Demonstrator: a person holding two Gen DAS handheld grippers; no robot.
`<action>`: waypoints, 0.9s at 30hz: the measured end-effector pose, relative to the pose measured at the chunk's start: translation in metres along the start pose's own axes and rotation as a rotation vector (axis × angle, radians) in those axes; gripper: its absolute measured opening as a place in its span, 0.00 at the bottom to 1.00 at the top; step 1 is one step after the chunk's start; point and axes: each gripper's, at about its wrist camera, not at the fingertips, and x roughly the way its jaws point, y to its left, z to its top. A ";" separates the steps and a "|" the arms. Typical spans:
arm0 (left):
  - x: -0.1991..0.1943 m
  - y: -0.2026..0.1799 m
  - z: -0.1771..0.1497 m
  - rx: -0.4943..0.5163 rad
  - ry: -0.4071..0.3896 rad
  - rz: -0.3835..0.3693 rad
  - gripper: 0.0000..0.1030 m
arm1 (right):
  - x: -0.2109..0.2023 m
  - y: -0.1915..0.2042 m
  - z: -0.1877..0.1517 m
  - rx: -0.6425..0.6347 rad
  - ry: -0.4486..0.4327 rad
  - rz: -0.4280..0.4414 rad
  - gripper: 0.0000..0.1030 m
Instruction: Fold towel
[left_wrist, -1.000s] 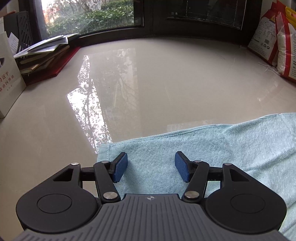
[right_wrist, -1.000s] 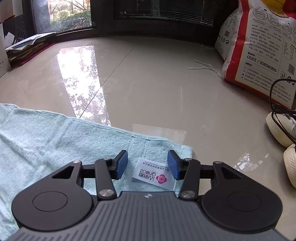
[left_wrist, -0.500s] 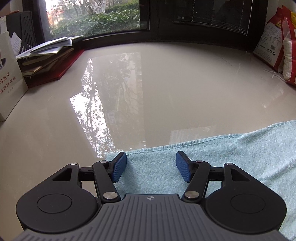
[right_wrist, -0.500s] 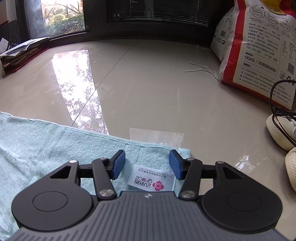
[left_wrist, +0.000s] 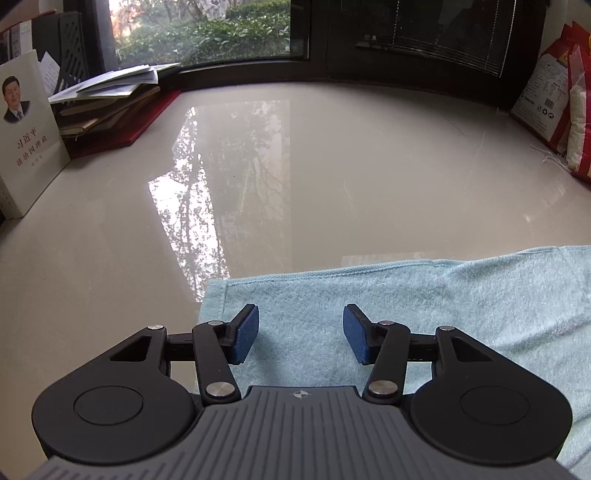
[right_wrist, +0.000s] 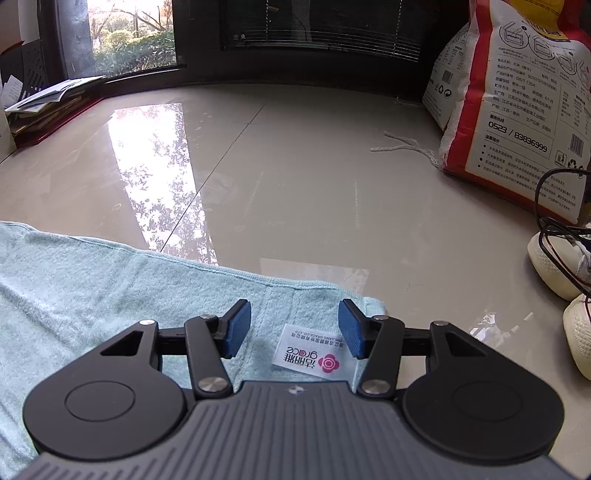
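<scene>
A light blue towel (left_wrist: 443, 295) lies flat on the glossy floor. My left gripper (left_wrist: 300, 314) hangs over its far left corner, both blue pads above the cloth. Its jaws are closing, and the pads stand apart without pinching any fabric. In the right wrist view the towel (right_wrist: 92, 280) stretches off to the left. My right gripper (right_wrist: 294, 308) is open over the far right corner. A white brand label (right_wrist: 314, 354) lies between its pads.
A stack of books and papers (left_wrist: 107, 99) and a white book (left_wrist: 26, 136) stand at the left. A red and white rice bag (right_wrist: 517, 99) with a loose string (right_wrist: 406, 147) is at the right, with white shoes (right_wrist: 554, 266) and a black cable (right_wrist: 554, 206) nearer.
The left gripper's pads have come a little closer together, and the towel corner sits slightly differently beneath them. The right gripper's view is nearly the same.
</scene>
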 end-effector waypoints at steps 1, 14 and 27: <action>0.000 0.000 -0.001 0.001 -0.002 0.004 0.52 | -0.001 0.001 -0.001 0.002 0.002 0.001 0.52; 0.006 0.001 -0.001 -0.024 -0.027 0.041 0.55 | 0.006 0.006 -0.010 0.037 0.008 -0.024 0.56; 0.021 0.004 0.009 -0.029 -0.066 0.058 0.59 | 0.026 0.001 0.006 0.052 -0.005 -0.037 0.63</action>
